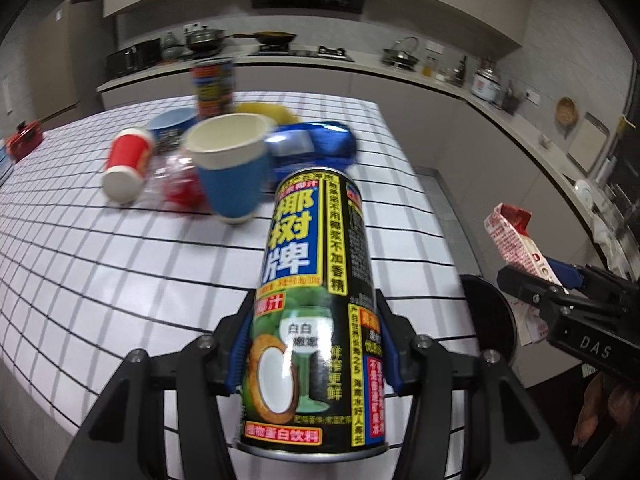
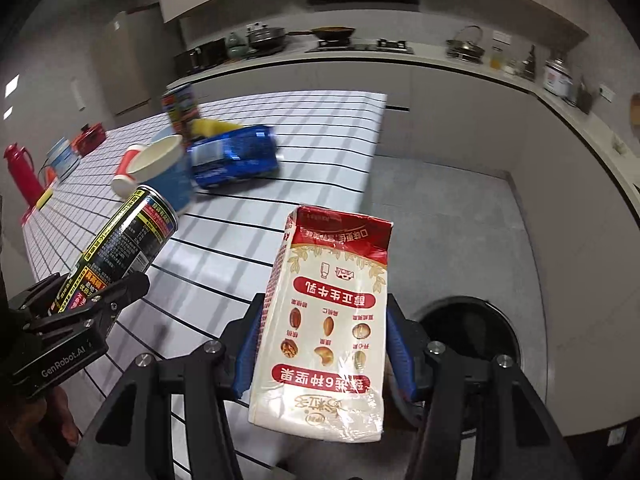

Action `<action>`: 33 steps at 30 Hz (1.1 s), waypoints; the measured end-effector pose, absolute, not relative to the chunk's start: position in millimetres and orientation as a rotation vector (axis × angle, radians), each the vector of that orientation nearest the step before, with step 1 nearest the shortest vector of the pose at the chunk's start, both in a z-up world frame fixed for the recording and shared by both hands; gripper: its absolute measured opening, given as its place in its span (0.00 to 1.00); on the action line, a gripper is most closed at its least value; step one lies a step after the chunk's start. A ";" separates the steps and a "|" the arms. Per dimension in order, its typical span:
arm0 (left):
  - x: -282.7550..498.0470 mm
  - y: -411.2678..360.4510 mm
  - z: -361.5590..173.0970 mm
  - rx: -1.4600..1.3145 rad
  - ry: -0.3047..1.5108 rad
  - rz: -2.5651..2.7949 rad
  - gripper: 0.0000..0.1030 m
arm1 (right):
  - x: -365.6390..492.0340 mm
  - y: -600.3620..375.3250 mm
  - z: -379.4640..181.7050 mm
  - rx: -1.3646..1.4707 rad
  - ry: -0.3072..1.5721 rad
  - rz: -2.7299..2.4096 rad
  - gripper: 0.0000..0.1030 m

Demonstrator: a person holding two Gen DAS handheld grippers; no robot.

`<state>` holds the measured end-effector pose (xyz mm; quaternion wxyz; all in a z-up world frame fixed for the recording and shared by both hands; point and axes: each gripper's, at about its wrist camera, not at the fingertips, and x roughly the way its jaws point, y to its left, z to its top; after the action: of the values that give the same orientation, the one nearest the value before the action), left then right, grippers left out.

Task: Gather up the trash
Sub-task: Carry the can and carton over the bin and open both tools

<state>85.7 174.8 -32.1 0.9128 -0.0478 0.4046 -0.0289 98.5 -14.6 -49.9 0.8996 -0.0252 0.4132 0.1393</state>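
My left gripper [image 1: 314,350] is shut on a tall black, yellow and blue drink can [image 1: 316,300], held above the checked tablecloth [image 1: 100,272]. In the right wrist view the same can [image 2: 128,240] shows at the left, with the left gripper [image 2: 86,300] around it. My right gripper [image 2: 320,344] is shut on a white and red milk carton [image 2: 332,320], carried upside down beyond the table's right edge. In the left wrist view the carton [image 1: 516,240] pokes up at the right. A round black bin [image 2: 472,332] stands on the floor below the carton.
On the table lie a blue paper cup [image 1: 230,164], a tipped red cup [image 1: 126,164], a crumpled clear wrapper [image 1: 176,180], a blue snack bag [image 1: 312,144], a blue bowl [image 1: 172,124], a second can [image 1: 212,88] and something yellow [image 1: 266,112]. A kitchen counter [image 1: 400,76] runs behind.
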 end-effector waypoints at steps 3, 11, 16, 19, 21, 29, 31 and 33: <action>86.9 150.4 -29.6 -0.083 0.832 -0.091 0.52 | 95.5 -40.0 -48.8 -0.039 0.854 0.260 0.56; 92.6 83.5 -33.7 -0.059 0.844 -0.177 0.52 | 86.7 -118.0 -53.0 -0.008 0.865 0.171 0.56; 96.5 38.8 -44.7 -0.049 0.869 -0.225 0.52 | 86.5 -169.6 -70.4 0.005 0.903 0.118 0.56; 99.5 13.7 -55.5 -0.040 0.895 -0.249 0.52 | 88.0 -195.4 -85.0 0.008 0.929 0.101 0.56; 100.7 -3.2 -62.6 -0.035 0.911 -0.259 0.52 | 90.0 -208.0 -95.7 0.000 0.947 0.095 0.56; 115.9 -52.7 -101.4 -0.046 1.004 -0.271 0.52 | 110.7 -243.8 -163.1 -0.039 1.051 0.125 0.56; 120.8 -61.6 -112.4 -0.054 1.035 -0.272 0.52 | 114.8 -246.6 -175.9 -0.050 1.068 0.144 0.56; 123.3 -68.3 -118.5 -0.053 1.052 -0.272 0.52 | 119.2 -246.7 -188.7 -0.085 1.077 0.175 0.56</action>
<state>123.3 -68.3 -118.5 0.8555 -0.0251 0.5006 -0.1296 119.2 -246.7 -188.7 0.8541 -0.0405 0.5118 0.0833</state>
